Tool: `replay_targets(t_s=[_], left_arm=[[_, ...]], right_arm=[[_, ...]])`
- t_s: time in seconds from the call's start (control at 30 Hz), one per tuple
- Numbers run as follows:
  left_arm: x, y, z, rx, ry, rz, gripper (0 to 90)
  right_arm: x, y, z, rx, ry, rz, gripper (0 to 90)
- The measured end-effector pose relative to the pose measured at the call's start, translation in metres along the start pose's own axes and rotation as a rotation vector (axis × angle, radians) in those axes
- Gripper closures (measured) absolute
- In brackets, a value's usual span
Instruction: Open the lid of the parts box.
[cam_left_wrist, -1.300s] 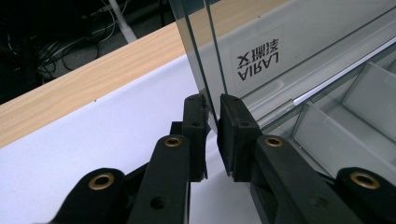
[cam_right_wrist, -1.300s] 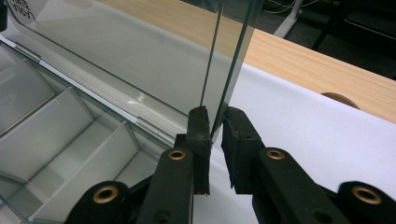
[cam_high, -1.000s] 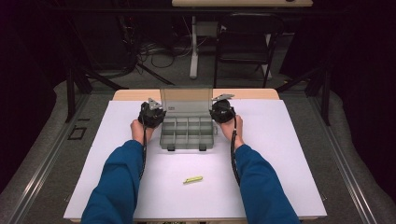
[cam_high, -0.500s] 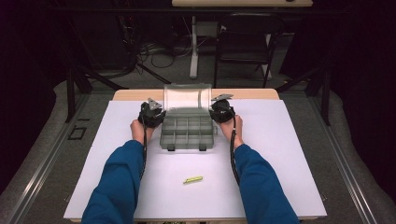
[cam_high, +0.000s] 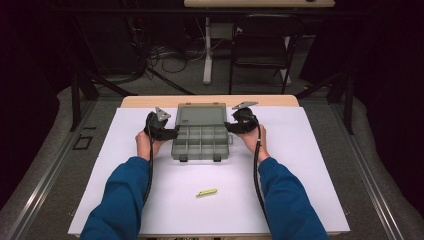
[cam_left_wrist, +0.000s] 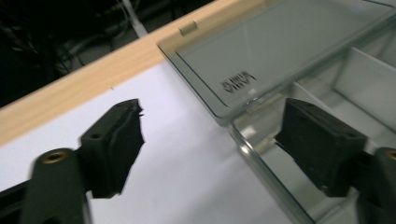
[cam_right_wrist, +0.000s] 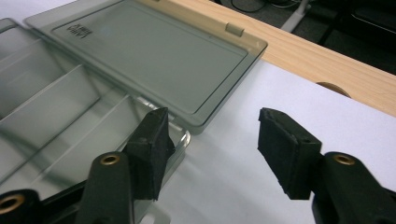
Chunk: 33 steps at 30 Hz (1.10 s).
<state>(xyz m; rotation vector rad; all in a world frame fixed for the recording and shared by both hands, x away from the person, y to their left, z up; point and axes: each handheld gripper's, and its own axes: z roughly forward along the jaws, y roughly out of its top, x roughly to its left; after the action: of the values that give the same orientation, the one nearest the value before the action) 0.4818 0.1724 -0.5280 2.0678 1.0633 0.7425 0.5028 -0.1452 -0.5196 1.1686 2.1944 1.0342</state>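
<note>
The box lid (cam_high: 201, 114) now lies flat open; both hand-held grippers (cam_high: 176, 134) (cam_high: 227, 126), just opened, flank the box, yellow piece (cam_high: 206, 192) near.

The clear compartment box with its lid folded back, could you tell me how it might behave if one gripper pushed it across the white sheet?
The compartment box looks like thin, rigid plastic with empty compartments, so it is probably light and would slide easily on the smooth white sheet. Its lid lies flat behind on a hinge, so a push off-centre would likely make it swivel rather than tip.
</note>
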Motion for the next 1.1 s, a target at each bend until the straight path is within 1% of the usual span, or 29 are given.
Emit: replay_targets(t_s=[0.07, 0.2, 0.23, 0.27, 0.37, 0.5, 0.57, 0.63, 0.73, 0.77, 0.9, 1.0, 1.07, 1.1], left_arm=[[-0.001, -0.002, -0.005, 0.001, -0.023, -0.001, 16.2], [-0.004, -0.007, -0.016, 0.002, -0.049, 0.007, 15.0], [-0.004, -0.009, -0.019, 0.007, -0.06, 0.007, 14.7], [-0.005, -0.011, -0.021, 0.009, -0.072, 0.006, 14.0], [-0.008, -0.018, -0.03, 0.009, -0.094, 0.01, 12.3], [-0.013, -0.025, -0.041, 0.007, -0.106, 0.023, 10.2], [-0.017, -0.029, -0.048, -0.002, -0.113, 0.03, 9.7], [-0.02, -0.033, -0.054, -0.006, -0.116, 0.04, 8.9], [-0.026, -0.039, -0.062, -0.011, -0.129, 0.04, 8.2], [-0.027, -0.041, -0.065, -0.01, -0.131, 0.045, 7.4], [-0.034, -0.053, -0.074, -0.014, -0.153, 0.028, 5.6], [-0.038, -0.06, -0.077, -0.009, -0.153, 0.027, 4.5], [-0.041, -0.065, -0.079, -0.002, -0.152, 0.02, 3.2], [-0.042, -0.069, -0.081, -0.002, -0.159, 0.006, 2.1]], right_arm=[[0.001, -0.003, -0.005, 0.001, 0.013, -0.01, 36.9], [0.004, -0.01, -0.017, -0.007, 0.046, -0.026, 31.1], [0.005, -0.012, -0.019, -0.014, 0.053, -0.026, 29.8], [0.005, -0.015, -0.022, -0.009, 0.06, -0.029, 28.6], [0.007, -0.022, -0.03, -0.014, 0.075, -0.039, 26.9], [0.009, -0.033, -0.042, -0.019, 0.087, -0.049, 23.9], [0.009, -0.038, -0.048, -0.028, 0.095, -0.053, 21.8], [0.011, -0.044, -0.054, -0.031, 0.108, -0.058, 19.3], [0.015, -0.052, -0.064, -0.04, 0.132, -0.053, 16.8], [0.015, -0.053, -0.066, -0.04, 0.133, -0.057, 15.8], [0.02, -0.064, -0.075, -0.046, 0.139, -0.077, 14.4], [0.023, -0.07, -0.082, -0.049, 0.14, -0.088, 13.6], [0.024, -0.077, -0.088, -0.066, 0.138, -0.087, 13.1], [0.024, -0.079, -0.09, -0.066, 0.136, -0.087, 12.4]])
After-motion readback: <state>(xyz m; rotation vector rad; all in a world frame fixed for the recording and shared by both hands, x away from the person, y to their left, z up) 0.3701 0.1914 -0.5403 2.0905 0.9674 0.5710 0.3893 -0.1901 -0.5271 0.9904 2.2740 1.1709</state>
